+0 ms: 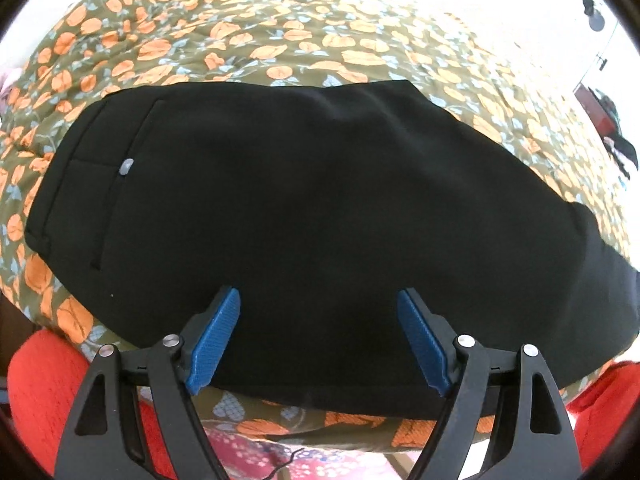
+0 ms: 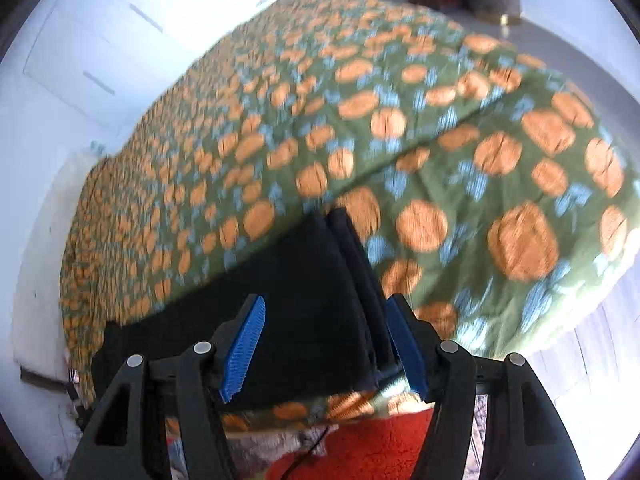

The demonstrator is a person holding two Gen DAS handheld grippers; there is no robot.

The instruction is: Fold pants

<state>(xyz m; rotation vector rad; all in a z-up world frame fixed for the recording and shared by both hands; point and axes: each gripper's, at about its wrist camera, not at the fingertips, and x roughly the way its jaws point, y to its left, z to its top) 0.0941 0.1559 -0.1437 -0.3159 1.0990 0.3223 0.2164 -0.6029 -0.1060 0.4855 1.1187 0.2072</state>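
Black pants (image 1: 304, 200) lie folded flat on a bed with a green and orange floral cover (image 1: 248, 40). A pocket seam and a small grey button (image 1: 126, 167) show near their left end. My left gripper (image 1: 320, 300) is open and hovers over the near edge of the pants, holding nothing. In the right wrist view the pants (image 2: 304, 300) show their stacked folded edge on the right. My right gripper (image 2: 324, 308) is open just above that end, with the stacked edge close to its right finger. That view is blurred.
The floral cover (image 2: 400, 140) fills most of the right wrist view. Red fabric (image 1: 44, 380) lies below the bed's near edge, also in the right wrist view (image 2: 368, 452). White cupboard doors (image 2: 88, 52) stand beyond the bed. Dark items (image 1: 612, 120) sit at far right.
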